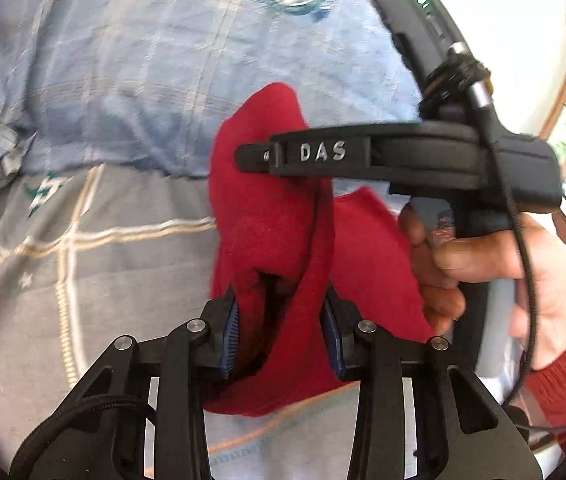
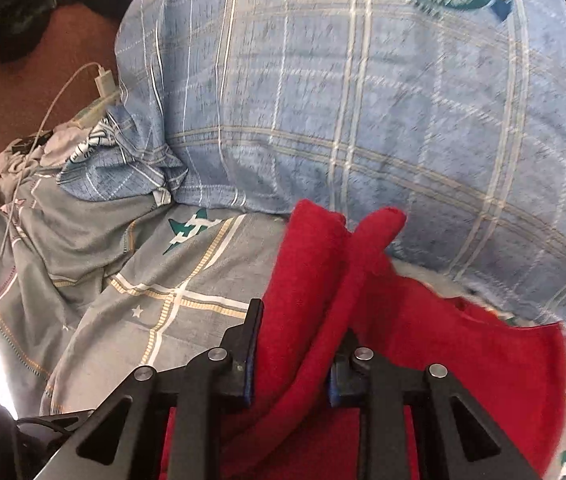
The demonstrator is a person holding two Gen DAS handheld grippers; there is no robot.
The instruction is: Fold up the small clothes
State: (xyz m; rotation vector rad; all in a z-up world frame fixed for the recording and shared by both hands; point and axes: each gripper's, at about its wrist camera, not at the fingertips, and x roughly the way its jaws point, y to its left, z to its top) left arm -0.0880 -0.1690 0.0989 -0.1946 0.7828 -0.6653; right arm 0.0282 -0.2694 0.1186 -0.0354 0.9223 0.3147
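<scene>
A red knit garment [image 1: 275, 216] hangs bunched between both grippers above a bed. My left gripper [image 1: 283, 316] is shut on a thick fold of the red garment, cloth filling the gap between its blue pads. My right gripper [image 2: 295, 352] is shut on another bunched fold of the same garment [image 2: 323, 280]. In the left wrist view the right gripper's black body [image 1: 403, 156], marked DAS, crosses just beyond the cloth, held by a hand [image 1: 483, 264]. The garment's lower edge drapes toward the bedsheet.
A grey checked bedsheet [image 2: 143, 280] covers the bed. A large blue checked pillow [image 2: 363, 100] lies behind the garment. A white charger and cable [image 2: 103, 80] lie at the bed's left edge by a reddish floor [image 2: 23, 92].
</scene>
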